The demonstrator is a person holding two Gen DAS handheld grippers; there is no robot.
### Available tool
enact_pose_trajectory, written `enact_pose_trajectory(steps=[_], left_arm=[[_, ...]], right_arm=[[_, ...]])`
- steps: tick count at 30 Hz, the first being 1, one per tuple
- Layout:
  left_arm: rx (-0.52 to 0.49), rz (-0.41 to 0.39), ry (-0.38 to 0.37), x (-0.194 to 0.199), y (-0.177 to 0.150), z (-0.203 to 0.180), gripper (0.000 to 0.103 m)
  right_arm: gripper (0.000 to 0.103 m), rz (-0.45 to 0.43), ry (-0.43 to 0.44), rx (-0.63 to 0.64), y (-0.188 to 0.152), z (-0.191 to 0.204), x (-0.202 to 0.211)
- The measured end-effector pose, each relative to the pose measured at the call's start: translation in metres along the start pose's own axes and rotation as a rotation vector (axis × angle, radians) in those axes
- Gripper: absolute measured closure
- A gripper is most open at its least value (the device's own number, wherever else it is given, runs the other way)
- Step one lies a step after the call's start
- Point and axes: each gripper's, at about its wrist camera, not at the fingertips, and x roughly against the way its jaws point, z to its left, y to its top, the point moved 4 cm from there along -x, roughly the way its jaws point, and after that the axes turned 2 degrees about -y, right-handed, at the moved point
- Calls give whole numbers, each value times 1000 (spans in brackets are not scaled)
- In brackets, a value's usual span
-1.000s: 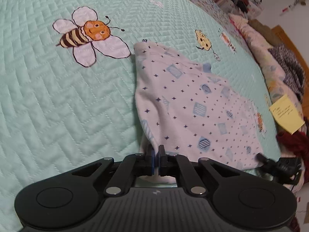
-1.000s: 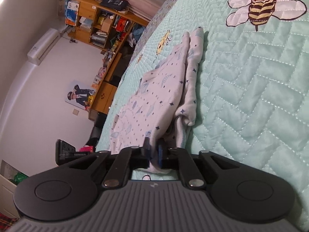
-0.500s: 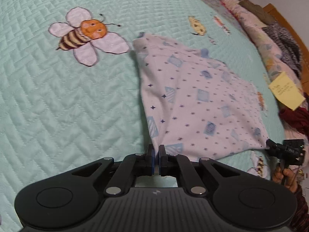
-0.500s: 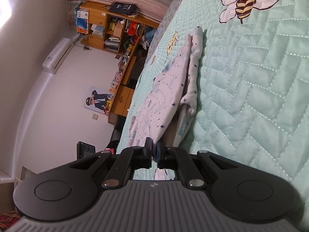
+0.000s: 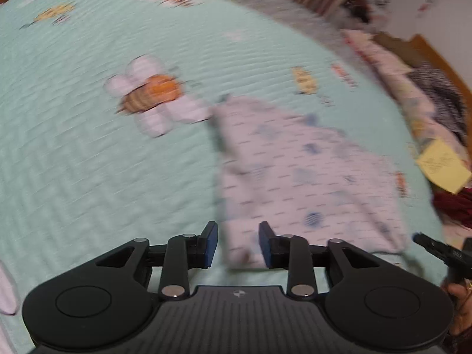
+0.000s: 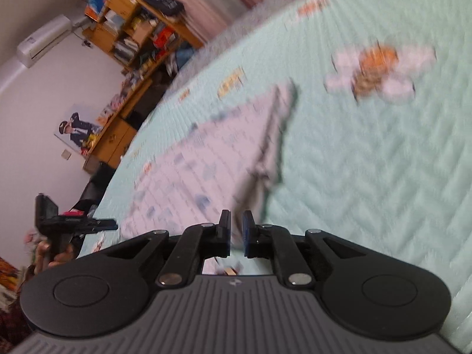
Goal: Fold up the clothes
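A white garment with small blue prints point(image 5: 295, 171) lies flat on the mint quilted bedspread point(image 5: 88, 177), blurred by motion. My left gripper point(image 5: 238, 230) is open just above the garment's near corner, its blue pads wide apart and holding nothing. In the right wrist view the same garment point(image 6: 212, 159) stretches away to the left with a folded ridge along its right edge. My right gripper point(image 6: 236, 221) hovers over its near end, with a narrow gap between the fingers and no cloth pinched. Each gripper shows at the edge of the other's view.
An embroidered bee point(image 5: 150, 94) sits on the quilt left of the garment. Pillows and piled clothes point(image 5: 427, 103) and a yellow note point(image 5: 442, 165) line the bed's right side. A cluttered wooden shelf point(image 6: 138, 29) stands against the far wall. Another pale cloth point(image 5: 6, 289) shows at the left edge.
Both grippers were shut on the garment's corners and held it taut; now both have opened and let it drop flat on the quilt. The cameras are moving, which blurs the views.
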Motion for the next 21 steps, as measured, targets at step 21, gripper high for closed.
enact_pose_trajectory(steps=[21], left_arm=[[-2,58,-128,-74,-18,-50,34]], right_arm=[[65,-132,-11,-248,88,-58,-108]])
